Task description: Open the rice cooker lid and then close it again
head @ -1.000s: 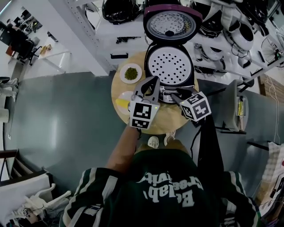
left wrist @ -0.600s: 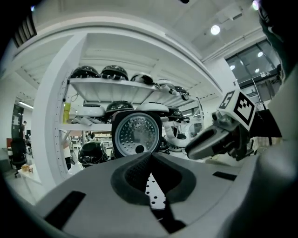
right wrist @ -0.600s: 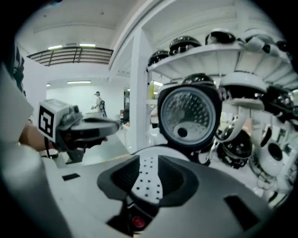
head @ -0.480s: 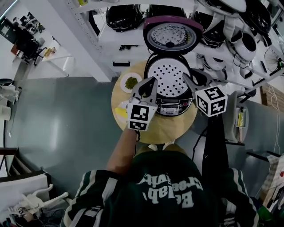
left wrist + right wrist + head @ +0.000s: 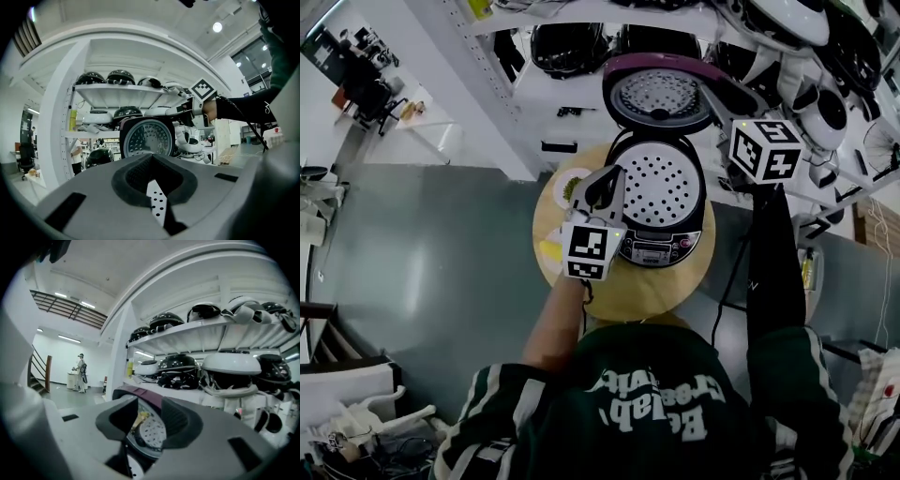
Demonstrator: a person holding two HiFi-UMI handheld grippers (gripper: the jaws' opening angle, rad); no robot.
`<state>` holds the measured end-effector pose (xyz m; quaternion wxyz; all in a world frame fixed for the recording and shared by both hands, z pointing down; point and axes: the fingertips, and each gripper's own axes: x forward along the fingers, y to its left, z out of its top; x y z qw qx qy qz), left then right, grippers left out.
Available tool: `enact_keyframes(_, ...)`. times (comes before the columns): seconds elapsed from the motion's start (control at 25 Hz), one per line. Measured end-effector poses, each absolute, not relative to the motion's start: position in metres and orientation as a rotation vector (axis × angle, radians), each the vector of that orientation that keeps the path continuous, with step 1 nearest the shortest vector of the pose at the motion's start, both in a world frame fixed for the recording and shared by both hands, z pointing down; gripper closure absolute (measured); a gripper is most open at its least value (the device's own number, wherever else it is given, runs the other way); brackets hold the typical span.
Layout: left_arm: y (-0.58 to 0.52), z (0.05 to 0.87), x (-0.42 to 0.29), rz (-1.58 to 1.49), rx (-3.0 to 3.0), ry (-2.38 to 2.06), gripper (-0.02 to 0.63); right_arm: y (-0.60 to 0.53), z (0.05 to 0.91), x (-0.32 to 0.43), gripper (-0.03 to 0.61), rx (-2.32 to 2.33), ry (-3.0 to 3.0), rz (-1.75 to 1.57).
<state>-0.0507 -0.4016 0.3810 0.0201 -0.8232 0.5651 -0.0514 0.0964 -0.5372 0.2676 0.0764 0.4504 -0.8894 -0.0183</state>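
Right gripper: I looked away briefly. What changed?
The right gripper rose from the front of the rice cooker to the right rim of the open lid, jaws opening, nothing gripped. The left gripper stayed at the cooker's left; lid stayed open.

The round wooden tabletop carries the rice cooker at its far side with the lid standing open, a white plate of something green beside it, and a yellow thing near the left edge.
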Motion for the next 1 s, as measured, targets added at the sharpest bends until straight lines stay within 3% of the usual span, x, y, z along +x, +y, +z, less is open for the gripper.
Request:
enact_keyframes(0.28, -0.409, 0.378, -0.056, -0.15, -2.519, 1.798, 0.614, -0.593, 0.252, 0.096, 0.416, 1.334, -2.652, -0.005)
enact_keyframes(0.44, -0.408, 0.382, -0.056, -0.153, -2.52, 1.809, 0.614, -0.61, 0.264, 0.092, 0.407, 1.268, -2.614, 0.199)
enact_keyframes(1.0, -0.39, 0.385, -0.047, -0.165, -2.561, 1.763, 0.614, -0.573, 0.271, 0.095, 0.408, 1.194, -2.622, 0.35)
